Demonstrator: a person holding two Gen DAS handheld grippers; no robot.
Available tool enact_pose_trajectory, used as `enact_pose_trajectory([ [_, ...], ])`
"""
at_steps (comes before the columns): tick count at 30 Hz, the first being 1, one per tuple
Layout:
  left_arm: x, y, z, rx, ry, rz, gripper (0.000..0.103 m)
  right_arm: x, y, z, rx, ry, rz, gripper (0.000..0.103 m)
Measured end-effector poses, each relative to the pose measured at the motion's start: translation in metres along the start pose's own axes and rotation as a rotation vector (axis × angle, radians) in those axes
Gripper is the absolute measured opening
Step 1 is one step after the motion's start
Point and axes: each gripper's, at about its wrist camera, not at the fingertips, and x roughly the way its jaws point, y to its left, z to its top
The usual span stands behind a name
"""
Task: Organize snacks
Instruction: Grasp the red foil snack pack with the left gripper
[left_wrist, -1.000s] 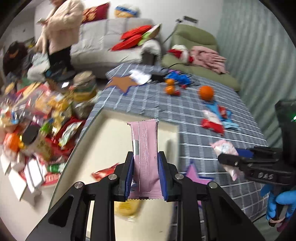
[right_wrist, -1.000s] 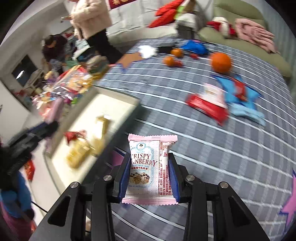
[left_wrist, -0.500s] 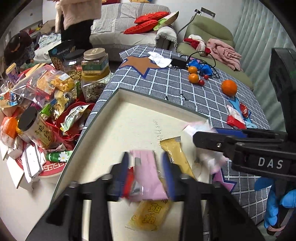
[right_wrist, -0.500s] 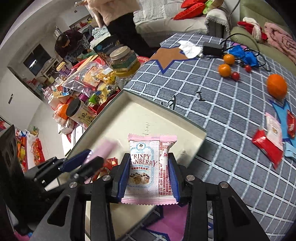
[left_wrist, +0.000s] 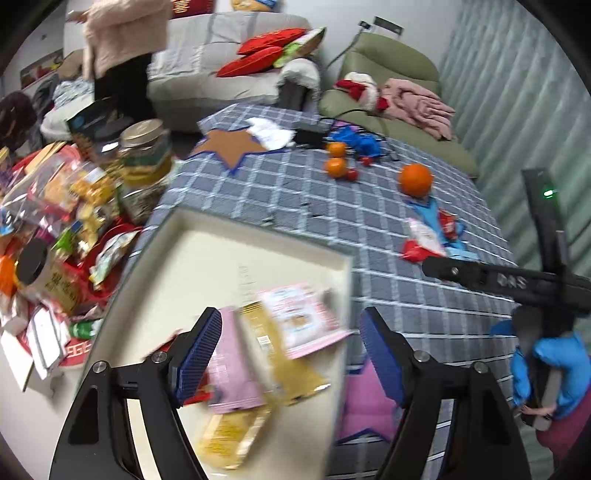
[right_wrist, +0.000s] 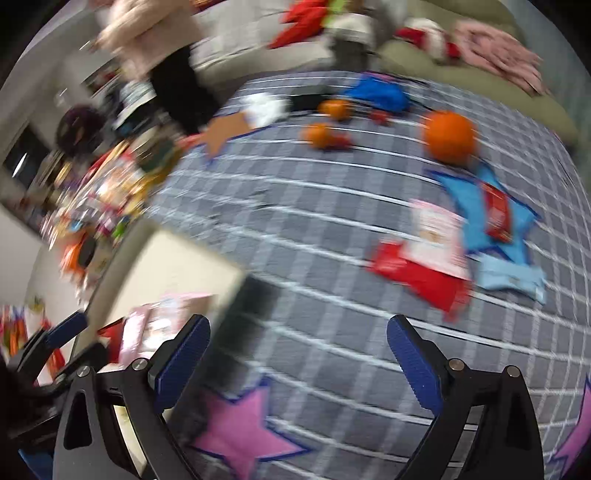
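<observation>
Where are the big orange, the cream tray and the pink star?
big orange (left_wrist: 415, 179), left wrist view, middle of the fruit.
cream tray (left_wrist: 258, 236), left wrist view, its far rim.
pink star (right_wrist: 243, 430), right wrist view, centre of the star.

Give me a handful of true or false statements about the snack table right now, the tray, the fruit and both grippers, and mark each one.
1. The left gripper clamps a pink packet. False: its jaws are opening, and the pink wafer packet lies loose in the tray.
2. The right gripper has nothing between its jaws. True: they are opening over bare checked tablecloth.
3. The large orange sits inside the tray. False: it rests on the tablecloth, beyond the tray.
4. A red snack packet lies on the tablecloth outside the tray. True.
5. The pink cranberry packet lies in the tray. True, overlapping a gold packet.
</observation>
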Motion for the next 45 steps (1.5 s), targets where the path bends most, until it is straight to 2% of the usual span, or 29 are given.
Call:
enact_pose_trajectory([
  [3,0.007,-0.035,0.012,0.040,0.016,-0.044,0.082,-0.004,-0.053,0.006,0.130,-0.007,-0.018,0.097],
  [7,0.034,-0.084,0.031,0.085,0.037,-0.017,0.083,-0.011,-0.116,0.006,0.270,-0.056,-0.153,0.097],
  [12,0.094,-0.121,0.051,0.022,0.077,0.029,0.083,-0.009,-0.178,0.005,0.431,-0.112,-0.250,0.097],
  [15,0.122,-0.135,0.057,-0.009,0.098,0.061,0.083,-0.005,-0.197,0.006,0.450,-0.130,-0.279,0.098],
  [20,0.153,-0.163,0.061,0.034,0.082,0.118,0.083,0.001,-0.200,0.017,0.382,-0.171,-0.328,0.098],
  [24,0.173,-0.182,0.059,0.078,0.106,0.121,0.083,0.001,-0.201,0.028,0.349,-0.211,-0.256,0.098],
  [27,0.183,-0.189,0.057,0.108,0.114,0.132,0.083,0.015,-0.197,0.043,0.306,-0.191,-0.225,0.098],
  [31,0.196,-0.187,0.054,0.139,0.137,0.154,0.084,0.029,-0.188,0.051,0.234,-0.166,-0.258,0.097],
  [33,0.197,-0.181,0.052,0.124,0.127,0.135,0.088,0.035,-0.187,0.046,0.199,-0.149,-0.315,0.097],
  [36,0.193,-0.178,0.046,0.173,0.105,0.132,0.093,0.040,-0.191,0.030,0.171,-0.132,-0.374,0.098],
  [43,0.179,-0.162,0.031,0.216,0.101,0.096,0.093,0.017,-0.194,-0.019,0.111,-0.139,-0.353,0.098],
  [45,0.173,-0.159,0.025,0.219,0.107,0.093,0.093,0.010,-0.195,-0.037,0.107,-0.137,-0.352,0.103],
])
